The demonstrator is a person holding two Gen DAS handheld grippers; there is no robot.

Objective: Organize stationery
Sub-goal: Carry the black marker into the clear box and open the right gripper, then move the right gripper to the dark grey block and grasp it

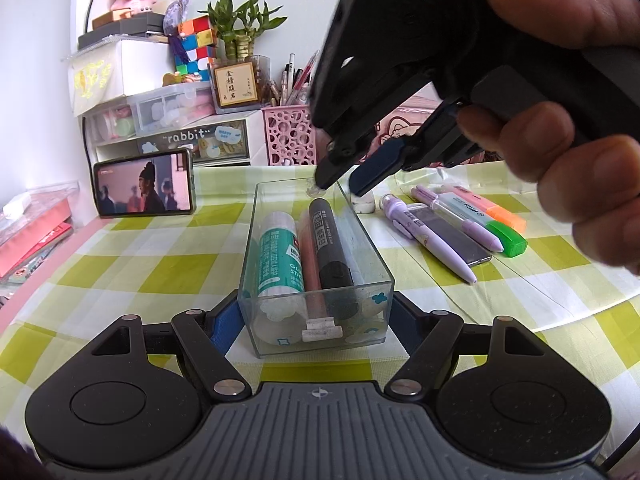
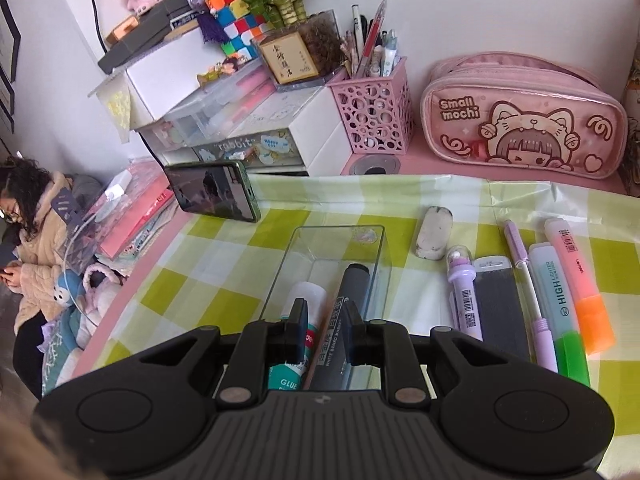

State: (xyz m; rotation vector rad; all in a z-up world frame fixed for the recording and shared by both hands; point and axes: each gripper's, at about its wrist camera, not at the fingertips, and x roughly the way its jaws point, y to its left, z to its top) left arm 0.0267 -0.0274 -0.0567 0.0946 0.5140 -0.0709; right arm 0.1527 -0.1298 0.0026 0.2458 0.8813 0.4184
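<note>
A clear plastic box (image 1: 372, 240) lies on the checked cloth and holds a green glue stick (image 1: 278, 256), a pink pen (image 1: 310, 268) and a black whiteboard marker (image 1: 330, 244). My left gripper (image 1: 316, 320) is shut on the box's near end, one finger on each side wall. My right gripper (image 1: 346, 182) hovers open and empty above the box's far end; in the right wrist view (image 2: 324, 336) it is above the glue stick (image 2: 302, 300) and marker (image 2: 344, 312). Right of the box lie a white eraser (image 2: 434, 232), purple pens (image 2: 464, 296), a dark flat case (image 2: 500, 312) and highlighters (image 2: 568, 300).
A phone (image 2: 216, 192) stands propped behind the box. A pink pen cup (image 2: 376, 108), drawer units (image 2: 240, 128) and a pink pencil case (image 2: 524, 120) line the back. Books (image 2: 136, 216) lie at the left edge, where a person sits.
</note>
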